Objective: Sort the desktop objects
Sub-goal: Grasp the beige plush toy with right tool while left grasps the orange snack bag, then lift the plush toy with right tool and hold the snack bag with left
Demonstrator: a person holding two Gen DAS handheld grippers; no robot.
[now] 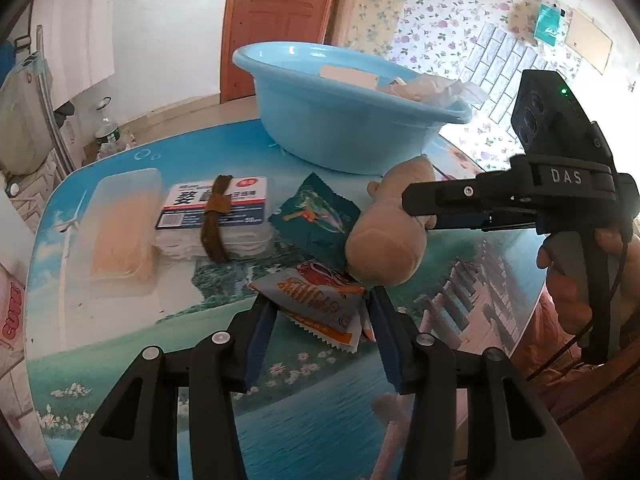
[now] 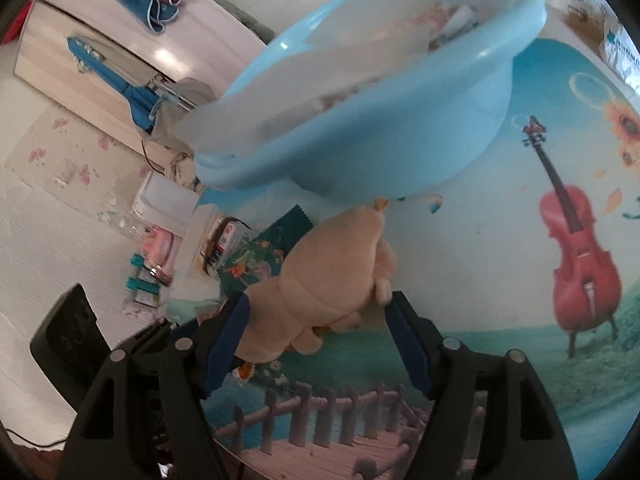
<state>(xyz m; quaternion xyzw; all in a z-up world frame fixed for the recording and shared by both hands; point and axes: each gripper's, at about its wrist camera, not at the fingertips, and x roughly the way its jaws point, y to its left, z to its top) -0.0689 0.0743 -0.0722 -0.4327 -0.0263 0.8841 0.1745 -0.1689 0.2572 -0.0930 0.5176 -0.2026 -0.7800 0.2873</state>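
Observation:
A tan plush toy [image 1: 386, 236] lies on the printed table just in front of the blue basin [image 1: 340, 128]. My right gripper [image 2: 318, 312] has its fingers on both sides of the plush toy [image 2: 328, 276]; whether they press on it I cannot tell. My left gripper [image 1: 320, 314] is open, its fingers either side of an orange snack packet [image 1: 320, 304] on the table. A dark green sachet [image 1: 316, 216] lies behind the packet. The basin [image 2: 360, 152] holds several light items.
A white box with a brown band [image 1: 216, 216] and a translucent plastic case [image 1: 120, 232] lie at the left of the table. The table edge [image 1: 48, 216] curves at the left. A wooden door [image 1: 280, 20] is behind.

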